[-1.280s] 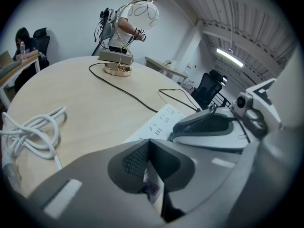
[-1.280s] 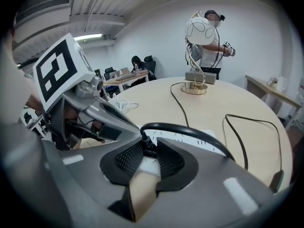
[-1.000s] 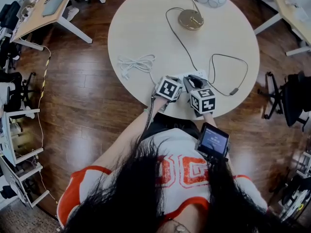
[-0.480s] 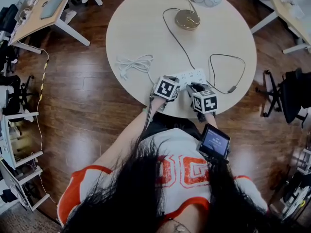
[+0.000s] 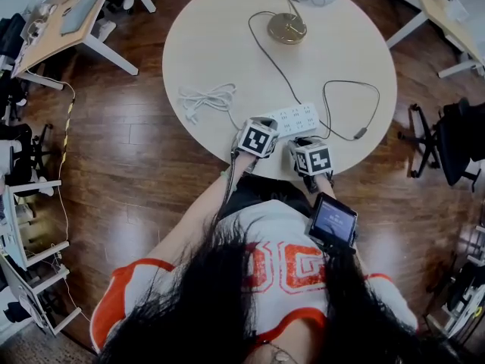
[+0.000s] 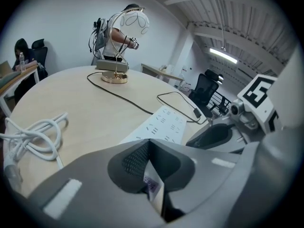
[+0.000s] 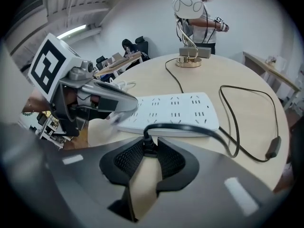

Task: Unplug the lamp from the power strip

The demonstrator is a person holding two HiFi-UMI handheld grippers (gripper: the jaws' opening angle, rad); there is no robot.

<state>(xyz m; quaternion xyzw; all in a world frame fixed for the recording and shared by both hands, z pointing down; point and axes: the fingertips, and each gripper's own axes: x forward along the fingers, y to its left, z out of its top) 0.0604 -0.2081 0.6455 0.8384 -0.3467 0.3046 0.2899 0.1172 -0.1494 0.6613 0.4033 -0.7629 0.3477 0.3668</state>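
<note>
The white power strip point(image 5: 295, 118) lies near the table's front edge, all its sockets empty in the right gripper view point(image 7: 171, 109). My right gripper point(image 7: 145, 148) is shut on the lamp's black plug point(image 7: 144, 142), held just in front of the strip and clear of it. The black cord point(image 7: 199, 129) runs from the plug past an inline switch point(image 7: 272, 148) to the gold-based lamp point(image 5: 286, 29) at the far side. My left gripper point(image 6: 151, 148) is shut on the near end of the strip point(image 6: 161, 125); in the head view it point(image 5: 267, 127) sits left of the right gripper point(image 5: 300, 144).
A coiled white cable point(image 5: 208, 97) lies on the round table point(image 5: 220, 44) left of the strip. A grey box point(image 6: 111, 64) sits behind the lamp, and a person point(image 7: 206, 18) stands past the table's far edge. Desks and office chairs ring the table.
My right gripper has drawn back from the strip toward the table's front edge with the plug in it, so the strip's top now shows fully. The left gripper stays at the strip's end.
</note>
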